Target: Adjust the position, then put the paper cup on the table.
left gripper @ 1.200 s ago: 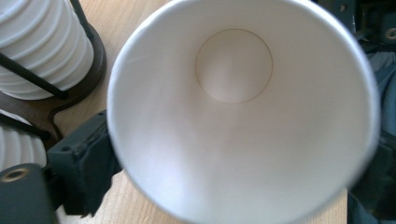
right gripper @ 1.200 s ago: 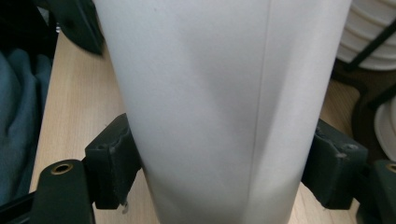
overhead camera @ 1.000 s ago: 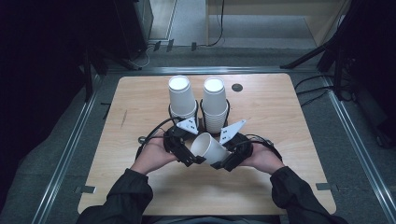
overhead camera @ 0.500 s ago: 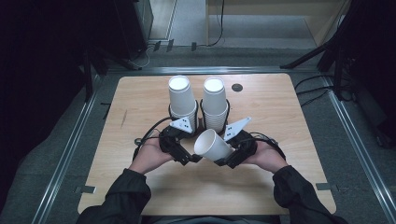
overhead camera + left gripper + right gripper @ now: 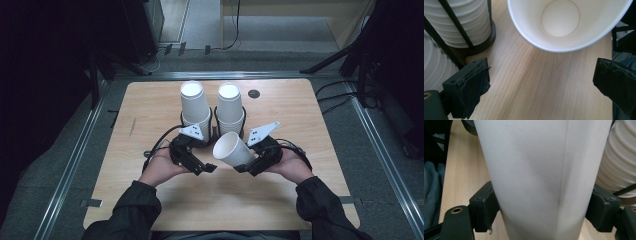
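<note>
At the left of the high view our left gripper (image 5: pixel 210 169) sits low over the wooden surface (image 5: pixel 150 105), its jaws spread wide with nothing between them. In the left gripper view the two black pads stand far apart with bare wood between, and the open mouth of the paper cup (image 5: pixel 564 22) faces us just beyond them.

Behind the grippers, two stacks of white cups stand side by side in black wire holders: the left stack (image 5: pixel 195 105) and the right stack (image 5: pixel 230 105).

To the right, our right gripper (image 5: pixel 246 166) has its jaws clamped on the lower body of the paper cup, which lies tilted in the air with its rim pointing toward the left gripper; the right gripper view shows both pads pressed against the cup's wall (image 5: pixel 536 182).

Compared with a second ago, the cup has turned slightly so its mouth faces the left gripper more squarely, while both hands have barely shifted. We judge this sets up a handover or a two-handed separation of nested cups.
</note>
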Motion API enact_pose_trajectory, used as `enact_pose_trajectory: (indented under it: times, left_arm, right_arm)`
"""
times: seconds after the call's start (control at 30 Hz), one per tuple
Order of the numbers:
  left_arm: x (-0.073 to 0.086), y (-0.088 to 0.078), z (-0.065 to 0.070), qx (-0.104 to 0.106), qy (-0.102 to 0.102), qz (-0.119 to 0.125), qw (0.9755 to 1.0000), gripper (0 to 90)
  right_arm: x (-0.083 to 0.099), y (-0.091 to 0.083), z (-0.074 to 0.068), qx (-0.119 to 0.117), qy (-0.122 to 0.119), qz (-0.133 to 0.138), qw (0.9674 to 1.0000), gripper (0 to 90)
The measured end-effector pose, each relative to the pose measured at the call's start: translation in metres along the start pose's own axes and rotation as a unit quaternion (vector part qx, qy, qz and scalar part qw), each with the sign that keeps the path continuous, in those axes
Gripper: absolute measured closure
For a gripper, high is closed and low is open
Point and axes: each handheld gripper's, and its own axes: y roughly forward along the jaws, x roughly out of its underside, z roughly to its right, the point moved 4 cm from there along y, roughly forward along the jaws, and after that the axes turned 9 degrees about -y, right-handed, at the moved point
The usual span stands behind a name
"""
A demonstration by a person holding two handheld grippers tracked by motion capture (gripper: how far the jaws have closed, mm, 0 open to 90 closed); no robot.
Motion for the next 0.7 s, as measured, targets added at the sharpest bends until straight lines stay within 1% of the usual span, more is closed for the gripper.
enact_pose_trajectory:
  times: [0.13,0.2,0.33,0.37,0.43,0.5,0.67,0.7]
  left_arm:
    - [-0.001,0.002,0.002,0.004,-0.004,0.006,1.0000,1.3]
    - [-0.002,0.002,0.003,0.008,-0.006,0.009,0.9999,1.3]
    - [-0.005,0.002,0.005,0.012,-0.009,0.023,0.9996,1.5]
    - [-0.005,0.001,0.006,0.012,-0.008,0.027,0.9995,3.1]
    - [-0.006,0.000,0.008,0.025,-0.003,0.035,0.9991,7.6]
    - [-0.008,0.000,0.010,0.018,-0.001,0.043,0.9989,7.6]
    - [-0.013,-0.001,0.009,0.024,-0.014,0.061,0.9978,7.4]
    - [-0.014,-0.001,0.009,0.027,-0.020,0.065,0.9973,5.6]
  right_arm:
    - [0.000,-0.006,0.002,0.005,0.005,0.010,0.9999,22.2]
    - [0.000,-0.008,0.002,0.003,0.006,0.017,0.9998,22.2]
    - [-0.001,-0.010,0.003,0.005,0.007,0.025,0.9996,22.2]
    - [-0.002,-0.010,0.002,0.005,0.007,0.027,0.9996,22.2]
    - [-0.003,-0.011,0.002,0.006,0.006,0.032,0.9994,22.2]
    - [-0.005,-0.012,0.002,0.005,0.007,0.039,0.9992,22.2]
    - [-0.008,-0.012,0.001,-0.001,0.007,0.053,0.9986,22.2]
    - [-0.009,-0.011,0.000,-0.003,0.007,0.055,0.9985,22.2]
